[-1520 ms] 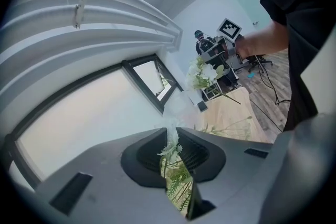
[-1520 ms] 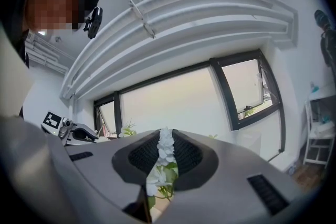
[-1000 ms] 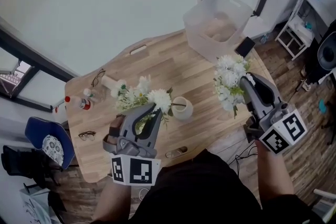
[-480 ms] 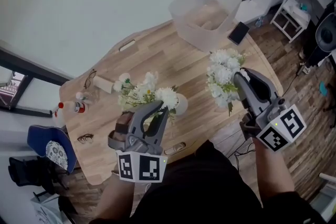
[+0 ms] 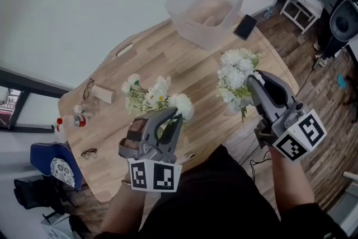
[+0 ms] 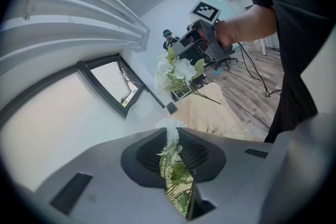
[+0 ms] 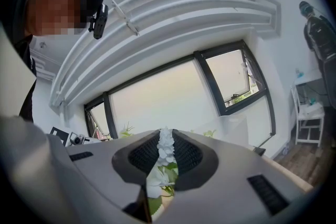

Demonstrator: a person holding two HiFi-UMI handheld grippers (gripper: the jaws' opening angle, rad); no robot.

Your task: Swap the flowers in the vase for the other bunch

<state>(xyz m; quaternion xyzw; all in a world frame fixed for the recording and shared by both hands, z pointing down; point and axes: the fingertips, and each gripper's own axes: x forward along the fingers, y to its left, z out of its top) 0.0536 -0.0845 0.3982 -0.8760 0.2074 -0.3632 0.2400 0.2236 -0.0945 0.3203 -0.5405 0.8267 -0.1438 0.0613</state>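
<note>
- Wooden table [image 5: 140,64]: fills the middle of the head view, mostly bare.
- Clear bin [image 5: 207,5]: at 1 o'clock on the table, well apart from both bunches.
- Mixed bunch [image 5: 154,95]: at 7 o'clock on the table, white blooms over green stems. Lower than a second ago, and now covering the spot where the vase stood in plain view then.
- White bunch [image 5: 235,78]: at 3 o'clock, near the table's edge, well apart from the mixed bunch. Little changed, a touch lower.
- Left gripper [image 5: 170,115]: jaws narrow and clamped on the mixed bunch's stems, green stalks pinched between the pads in the left gripper view.
- Right gripper [image 5: 254,80]: jaws likewise narrow, gripping the white bunch's stems, with a sprig of white petals standing up between the pads.
- Vase: not visible now, probably hidden under the mixed bunch's blooms.
- Phone [image 5: 245,26]: at 4 o'clock from the bin, untouched.
- Judged meaning: swap about half done, with the mixed bunch probably heading into the vase and the white bunch still to be set down.
</note>
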